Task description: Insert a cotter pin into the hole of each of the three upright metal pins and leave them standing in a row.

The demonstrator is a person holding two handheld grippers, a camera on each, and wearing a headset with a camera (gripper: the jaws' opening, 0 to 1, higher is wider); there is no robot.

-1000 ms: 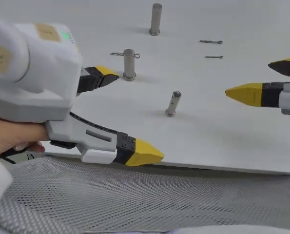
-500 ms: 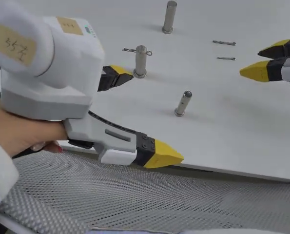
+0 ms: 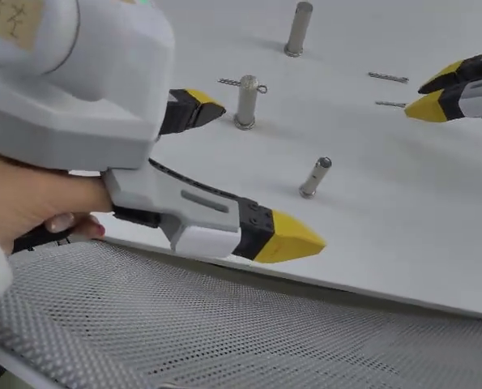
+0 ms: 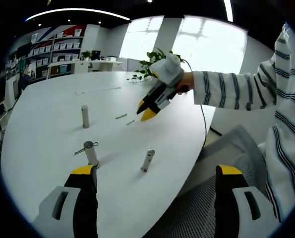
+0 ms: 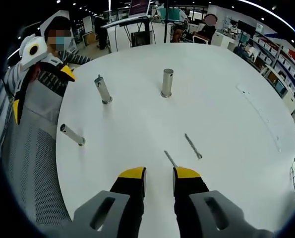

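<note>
Finding: one of three completed. The metal pin [image 3: 246, 101] just ahead of the left gripper [image 4: 155, 174] carries a cotter pin [image 3: 239, 83] through its hole. The far pin [image 3: 298, 28] and near pin [image 3: 314, 177] stand bare. Two loose cotter pins [image 5: 192, 146] lie on the table [image 5: 226, 89] just ahead of the right gripper [image 5: 159, 174]. The left jaws are spread wide and the right jaws narrowly parted, both empty.

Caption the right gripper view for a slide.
Open right claw poised before the nearer cotter pin; beyond, three metal pins stand, one already pinned.
</note>
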